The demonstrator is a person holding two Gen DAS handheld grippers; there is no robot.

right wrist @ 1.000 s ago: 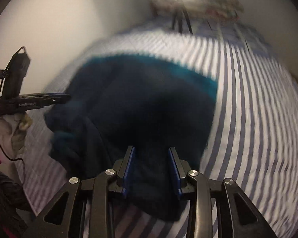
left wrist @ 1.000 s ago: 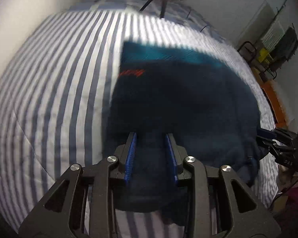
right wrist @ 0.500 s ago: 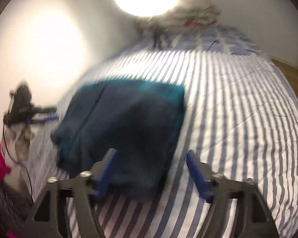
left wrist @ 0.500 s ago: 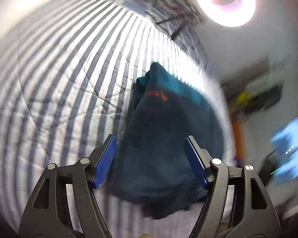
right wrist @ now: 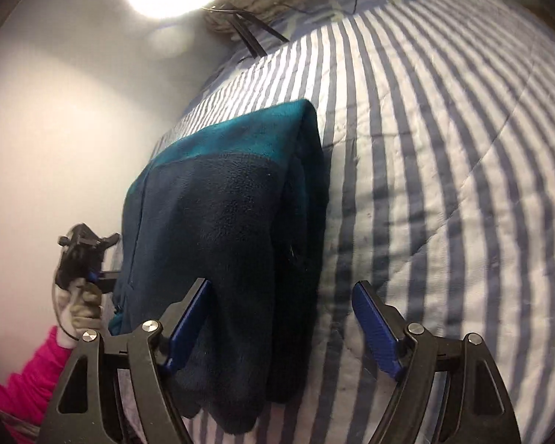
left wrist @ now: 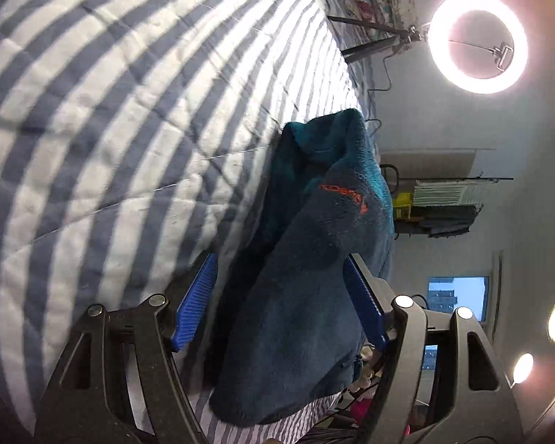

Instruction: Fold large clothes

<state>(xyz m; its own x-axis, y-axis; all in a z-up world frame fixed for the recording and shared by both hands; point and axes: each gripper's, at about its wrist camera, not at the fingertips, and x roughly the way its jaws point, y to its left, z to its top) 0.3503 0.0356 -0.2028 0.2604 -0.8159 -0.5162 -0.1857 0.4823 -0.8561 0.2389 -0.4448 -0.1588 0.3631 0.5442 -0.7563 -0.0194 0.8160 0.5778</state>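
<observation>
left wrist view, nearest first: the left gripper is seen with its blue ribbed pads spread wide; the jaws have just been opening. the folded dark navy and teal fleece garment lies between the pads, but neither pad is seen pressing on it, so it is judged released. the garment rests on the blue-and-white striped quilted bedcover, near the bed edge.

right wrist view: the right gripper is likewise spread wide, its jaws having just been opening. its left pad stands at the garment's near edge; the right pad stands over bare bedcover. no grip is seen. the left gripper is visible at far left, carried by a gloved hand with a pink sleeve.

step in hand, as judged: a fold has been laid down and both edges have been let go. the garment appears as a compact stacked rectangle, so the task is judged far along. the next move calls for withdrawal of both grippers clear of the fleece without dragging the top layer, then either a smoothing pass or a fresh pinch on one short edge for a further fold.

writing: an orange embroidered logo is seen on the fleece; its letters cannot be read with certainty. farther off, a lit ring lamp on a stand is seen. no other text is legible.
</observation>
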